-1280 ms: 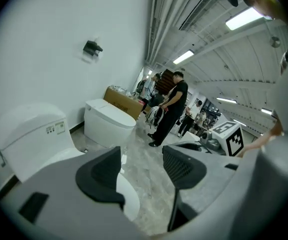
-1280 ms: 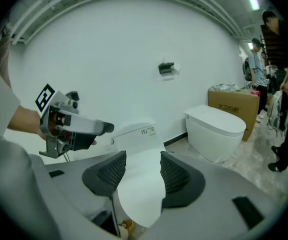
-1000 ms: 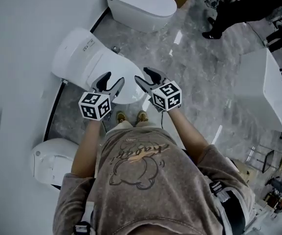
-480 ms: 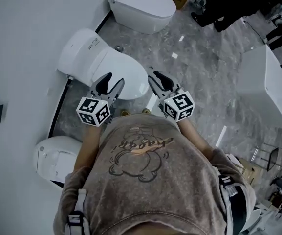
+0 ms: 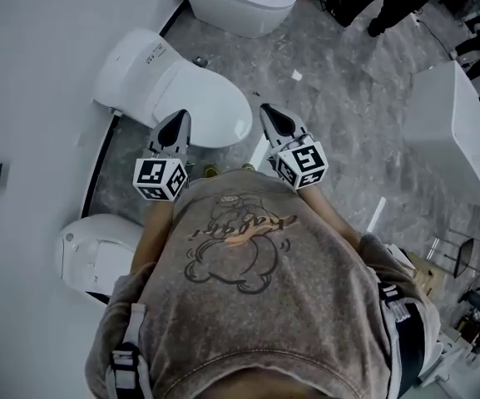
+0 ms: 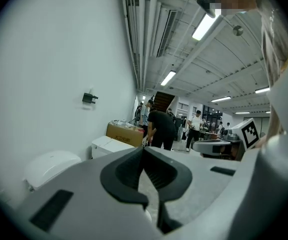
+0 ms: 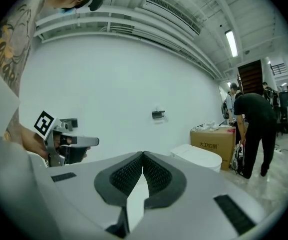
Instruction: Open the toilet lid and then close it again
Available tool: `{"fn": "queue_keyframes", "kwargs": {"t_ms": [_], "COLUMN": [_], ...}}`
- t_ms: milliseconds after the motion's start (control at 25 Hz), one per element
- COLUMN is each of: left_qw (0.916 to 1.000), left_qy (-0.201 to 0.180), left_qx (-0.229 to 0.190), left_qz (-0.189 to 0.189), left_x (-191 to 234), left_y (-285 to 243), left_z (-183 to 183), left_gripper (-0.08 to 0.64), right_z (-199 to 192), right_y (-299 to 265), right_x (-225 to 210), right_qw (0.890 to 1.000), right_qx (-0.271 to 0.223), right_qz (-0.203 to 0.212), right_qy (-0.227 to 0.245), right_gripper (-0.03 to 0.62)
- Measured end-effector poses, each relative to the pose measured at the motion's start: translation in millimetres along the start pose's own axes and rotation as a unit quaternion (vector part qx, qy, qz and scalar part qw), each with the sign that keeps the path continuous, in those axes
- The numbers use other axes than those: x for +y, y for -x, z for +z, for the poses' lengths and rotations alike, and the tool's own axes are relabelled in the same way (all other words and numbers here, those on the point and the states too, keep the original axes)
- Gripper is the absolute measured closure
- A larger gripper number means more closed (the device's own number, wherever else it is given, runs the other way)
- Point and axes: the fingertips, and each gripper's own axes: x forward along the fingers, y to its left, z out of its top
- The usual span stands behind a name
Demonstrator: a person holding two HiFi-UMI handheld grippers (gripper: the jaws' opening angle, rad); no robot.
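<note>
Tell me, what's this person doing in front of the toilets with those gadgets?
A person stands facing the middle toilet of three along a white wall, with tongs in each hand. The left tongs and right tongs have just been closing and are now shut, with nothing between them. They are held in the air near the toilet's front end, not touching it. The lid is down.
</note>
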Motion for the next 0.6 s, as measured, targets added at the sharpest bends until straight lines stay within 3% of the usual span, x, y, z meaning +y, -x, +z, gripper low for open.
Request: {"fn": "queue_keyframes", "kwargs": {"t_ms": [600], "left_qw": [0.9997], "left_qy": [0.023], "left_qx": [-0.002], "left_qz": [0.005], "left_x": [2.0], "left_y": [-4.1], "left_z": [-3.8], "left_gripper": [0.551], "right_z": [-9.4], "right_y": [1.8], "right_x": [-14.2], "right_qw": [1.000], "right_qx": [0.000], "right_qz": [-0.016], "right_qy": [-0.015], "right_gripper": [0.565]}}
